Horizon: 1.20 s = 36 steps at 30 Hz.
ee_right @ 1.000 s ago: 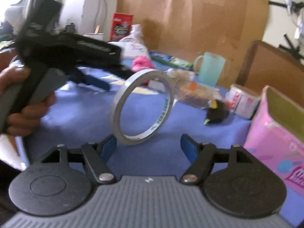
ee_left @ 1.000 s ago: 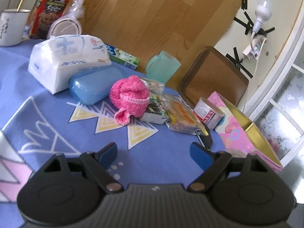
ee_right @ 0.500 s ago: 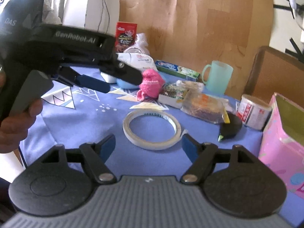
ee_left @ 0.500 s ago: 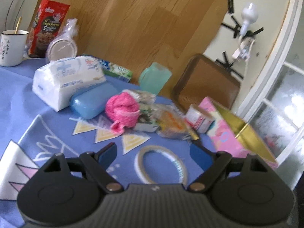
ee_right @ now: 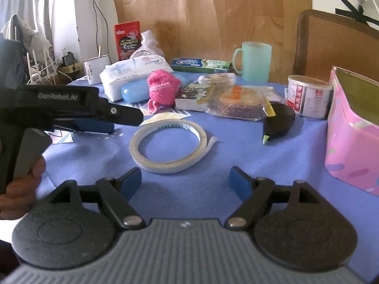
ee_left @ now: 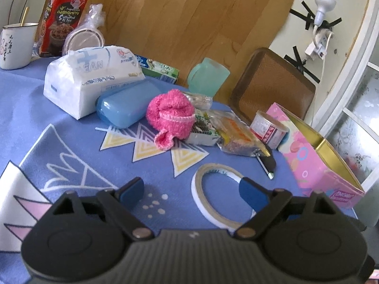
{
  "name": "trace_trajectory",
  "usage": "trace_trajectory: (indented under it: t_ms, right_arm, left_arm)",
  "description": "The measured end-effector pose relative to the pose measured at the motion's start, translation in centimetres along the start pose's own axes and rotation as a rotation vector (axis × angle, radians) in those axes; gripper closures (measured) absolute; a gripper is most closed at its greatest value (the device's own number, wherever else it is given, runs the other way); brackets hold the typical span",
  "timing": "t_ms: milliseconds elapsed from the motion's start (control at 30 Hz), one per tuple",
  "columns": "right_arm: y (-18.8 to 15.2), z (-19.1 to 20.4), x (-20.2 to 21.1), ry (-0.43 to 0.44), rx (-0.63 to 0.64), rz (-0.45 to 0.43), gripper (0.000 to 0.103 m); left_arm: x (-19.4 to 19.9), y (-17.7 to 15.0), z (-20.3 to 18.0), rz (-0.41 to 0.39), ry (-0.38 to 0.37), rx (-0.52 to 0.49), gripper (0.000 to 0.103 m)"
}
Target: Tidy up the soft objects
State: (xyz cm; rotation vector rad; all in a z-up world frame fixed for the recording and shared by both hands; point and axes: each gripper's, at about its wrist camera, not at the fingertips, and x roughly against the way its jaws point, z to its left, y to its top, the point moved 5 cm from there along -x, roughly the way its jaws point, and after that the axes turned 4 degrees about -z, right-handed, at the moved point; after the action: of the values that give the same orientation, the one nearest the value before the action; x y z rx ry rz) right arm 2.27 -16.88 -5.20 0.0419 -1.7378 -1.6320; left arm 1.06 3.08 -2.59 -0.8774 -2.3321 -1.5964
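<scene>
Both my grippers are hovering with jaws apart and gripping nothing over the blue surface (ee_right: 272,156).

My left gripper (ee_left: 191,187) is hanging low, jaws spread wide, with the tape roll (ee_left: 218,196) lying flat under its right finger. My right gripper (ee_right: 185,179) is facing that same roll just ahead, jaws likewise apart. The pink knitted cloth (ee_left: 171,116) is sitting bunched farther back, touching the blue plastic case (ee_left: 125,105) on one side and a snack packet (ee_left: 203,130) on the other. The tissue pack (ee_left: 87,75) is resting behind the case. The pink box (ee_left: 317,156) is standing open at the surface's right edge, beside a small tin (ee_left: 267,130).
</scene>
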Motion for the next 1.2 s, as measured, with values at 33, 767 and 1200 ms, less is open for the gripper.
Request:
trace_trajectory:
  t_ms: [33,767,1200]
  right_arm:
    - [-0.06,0.02,0.07,0.001,-0.002,-0.002,0.019]
    - [-0.29,0.1,-0.2,-0.008,0.028,-0.008,0.015]
    - [-0.35,0.21,-0.28,-0.009,0.032,-0.01,0.014]
  left_arm:
    - [0.01,-0.01,-0.04,-0.001,-0.005,-0.003,0.01]
    - [0.06,-0.02,0.26,-0.014,-0.056,0.012,0.005]
    - [0.07,0.01,0.35,-0.013,-0.062,0.017,0.004]
